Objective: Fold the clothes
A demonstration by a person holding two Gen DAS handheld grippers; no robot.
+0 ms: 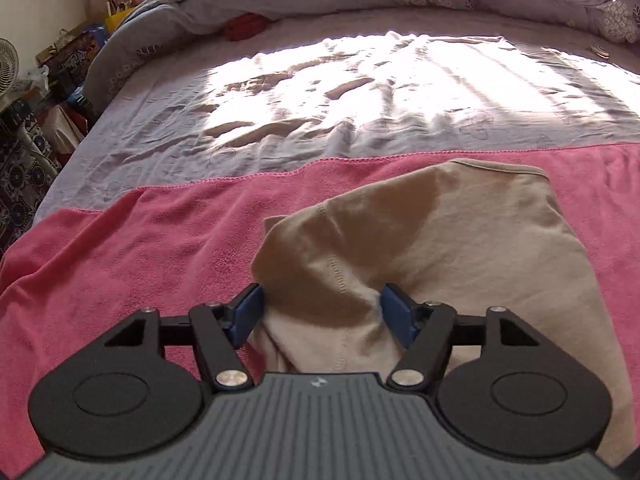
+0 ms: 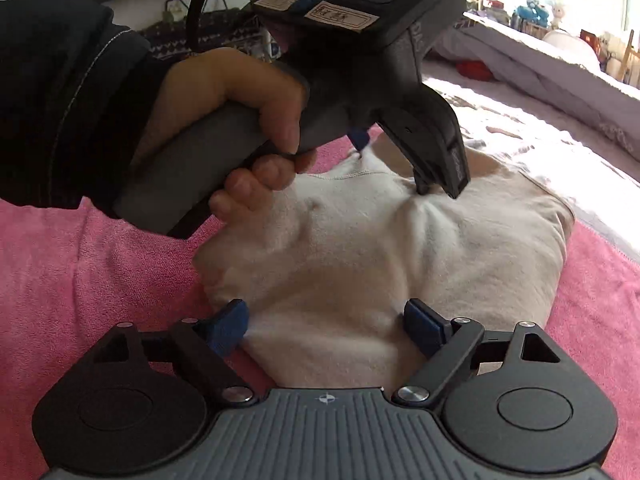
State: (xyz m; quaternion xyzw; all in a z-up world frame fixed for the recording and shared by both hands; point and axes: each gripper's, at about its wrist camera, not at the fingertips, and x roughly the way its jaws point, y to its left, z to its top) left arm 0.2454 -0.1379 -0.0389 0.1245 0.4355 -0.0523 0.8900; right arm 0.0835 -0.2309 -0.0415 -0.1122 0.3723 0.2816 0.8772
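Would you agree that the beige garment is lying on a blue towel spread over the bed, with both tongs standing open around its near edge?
Not quite: the towel is pink, not blue, as the left wrist view shows. The rest holds: the beige garment lies on it over the bed, and the left tongs and right tongs stand open around its near edge.

Black gripper (image 2: 324, 326) (blue pads (image 2: 228, 326)), ribbed grey body; dark sleeve (image 2: 60, 92).

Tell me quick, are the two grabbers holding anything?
Left gripper: open, fingers either side of the beige garment, not pinching.
Right gripper: open over it, holding nothing.
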